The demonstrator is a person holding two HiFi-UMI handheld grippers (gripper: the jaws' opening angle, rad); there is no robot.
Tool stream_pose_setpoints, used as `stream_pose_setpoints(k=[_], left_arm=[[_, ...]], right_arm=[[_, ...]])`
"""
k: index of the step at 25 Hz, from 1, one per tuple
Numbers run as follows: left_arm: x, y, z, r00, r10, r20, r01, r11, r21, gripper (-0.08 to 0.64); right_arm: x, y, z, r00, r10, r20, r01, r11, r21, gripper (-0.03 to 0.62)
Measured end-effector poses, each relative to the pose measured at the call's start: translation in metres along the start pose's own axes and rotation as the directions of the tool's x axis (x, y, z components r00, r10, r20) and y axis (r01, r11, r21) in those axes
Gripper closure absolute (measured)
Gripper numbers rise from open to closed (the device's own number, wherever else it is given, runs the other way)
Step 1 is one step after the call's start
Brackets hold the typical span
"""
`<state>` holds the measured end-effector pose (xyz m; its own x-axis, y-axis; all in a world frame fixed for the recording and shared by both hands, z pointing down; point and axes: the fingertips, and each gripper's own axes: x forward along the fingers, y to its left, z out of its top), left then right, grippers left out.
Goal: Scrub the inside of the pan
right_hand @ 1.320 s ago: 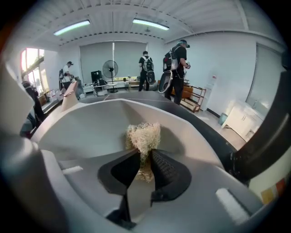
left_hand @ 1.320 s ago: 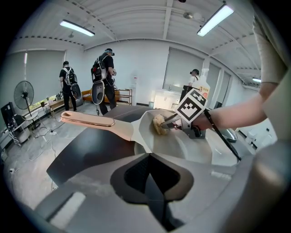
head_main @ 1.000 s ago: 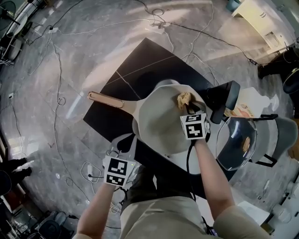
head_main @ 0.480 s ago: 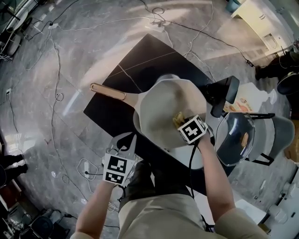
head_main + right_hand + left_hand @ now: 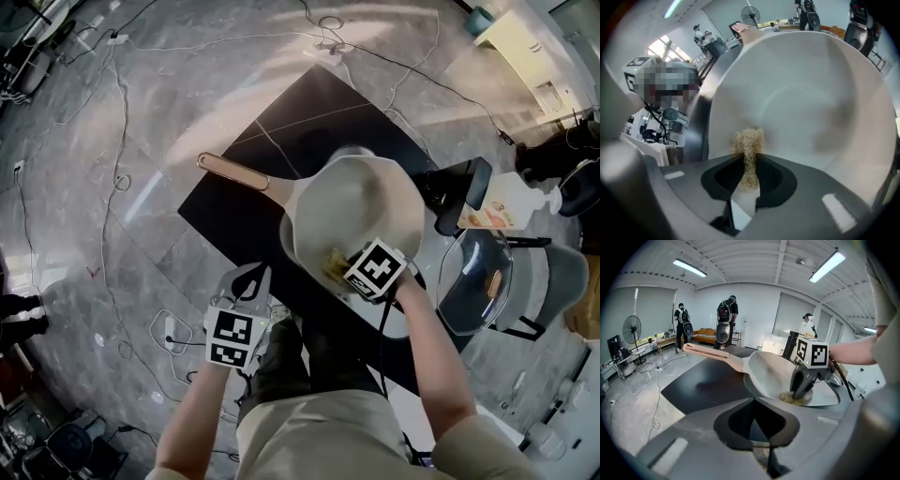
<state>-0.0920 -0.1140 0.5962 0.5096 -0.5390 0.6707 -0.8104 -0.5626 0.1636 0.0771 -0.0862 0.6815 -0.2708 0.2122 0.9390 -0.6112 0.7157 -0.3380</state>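
Note:
A pale grey pan [image 5: 361,202] with a long tan handle [image 5: 232,170] sits on the black tabletop [image 5: 281,141]. My right gripper [image 5: 345,267] is inside the pan at its near wall, shut on a tan fibrous scrubber [image 5: 333,263] pressed against the pan. The right gripper view shows the scrubber [image 5: 748,143] pinched between the jaws of that gripper [image 5: 749,176], with the pan's inner surface [image 5: 811,93] filling the view. My left gripper [image 5: 246,289] hangs off the table's near edge, shut and holding nothing. From it I see the pan [image 5: 771,369] and the right gripper [image 5: 799,392].
A glass lid [image 5: 478,281] rests on a grey chair at the right. A black device [image 5: 466,190] stands beside the pan. Cables [image 5: 122,197] trail over the marble floor. Several people [image 5: 726,319] and a fan [image 5: 632,329] stand far off.
My right gripper has dragged the scrubber from the pan's far right side down to its near wall. The left gripper has stayed almost still.

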Motion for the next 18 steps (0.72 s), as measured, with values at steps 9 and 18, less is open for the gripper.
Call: stream_pose_setpoints(k=[9, 18], left_arm=[[-0.002, 0.007, -0.001, 1.0, 0.016, 0.011, -0.016, 1.0, -0.009, 0.558], [-0.008, 0.011, 0.011, 1.0, 0.007, 0.029, -0.007, 1.0, -0.016, 0.558]], right_arm=[[-0.014, 0.022, 0.078, 0.983, 0.072, 0.17, -0.049, 0.99, -0.135, 0.517], [-0.03, -0.035, 0.132, 0.918, -0.201, 0.343, 0.236, 0.97, -0.063, 0.526]])
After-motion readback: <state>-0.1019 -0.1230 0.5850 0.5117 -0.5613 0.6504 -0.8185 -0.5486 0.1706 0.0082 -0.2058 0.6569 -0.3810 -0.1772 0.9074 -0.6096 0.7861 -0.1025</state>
